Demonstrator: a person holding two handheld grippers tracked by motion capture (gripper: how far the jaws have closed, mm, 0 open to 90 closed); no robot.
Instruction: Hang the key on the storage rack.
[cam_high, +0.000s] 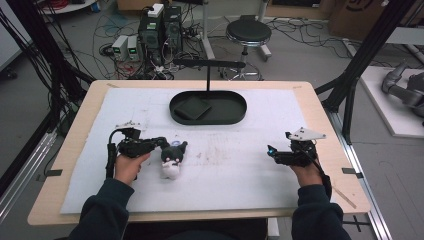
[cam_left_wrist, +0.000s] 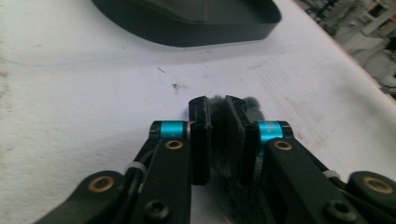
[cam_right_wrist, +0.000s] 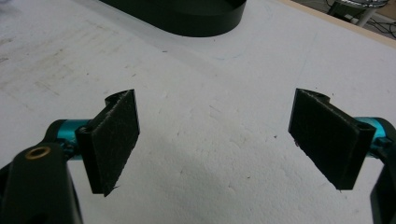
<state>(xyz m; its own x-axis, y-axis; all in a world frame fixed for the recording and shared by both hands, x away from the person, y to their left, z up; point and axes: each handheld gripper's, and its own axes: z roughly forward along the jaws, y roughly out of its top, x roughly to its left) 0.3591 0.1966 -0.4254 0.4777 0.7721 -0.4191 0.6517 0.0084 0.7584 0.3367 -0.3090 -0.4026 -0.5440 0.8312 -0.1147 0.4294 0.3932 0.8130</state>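
Note:
A small plush toy (cam_high: 172, 161) with a black head and white body lies on the white mat (cam_high: 235, 175), left of centre. My left gripper (cam_high: 166, 144) is shut on the toy's dark top end. In the left gripper view its jaws (cam_left_wrist: 218, 106) pinch grey-black fur (cam_left_wrist: 224, 140), with more fur (cam_left_wrist: 252, 104) poking out past the right jaw. My right gripper (cam_high: 272, 152) rests low at the right side of the mat, far from the toy. In the right gripper view it (cam_right_wrist: 215, 116) stands wide open over bare mat with nothing between its pads.
A black oval tray (cam_high: 235, 118) sits at the back centre of the mat, holding a flat black square (cam_high: 193, 107); its wall shows in the gripper views (cam_left_wrist: 187, 35) (cam_right_wrist: 187, 21). A thin black T-shaped stand (cam_high: 208, 75) rises behind it. A stool and cables lie beyond the table.

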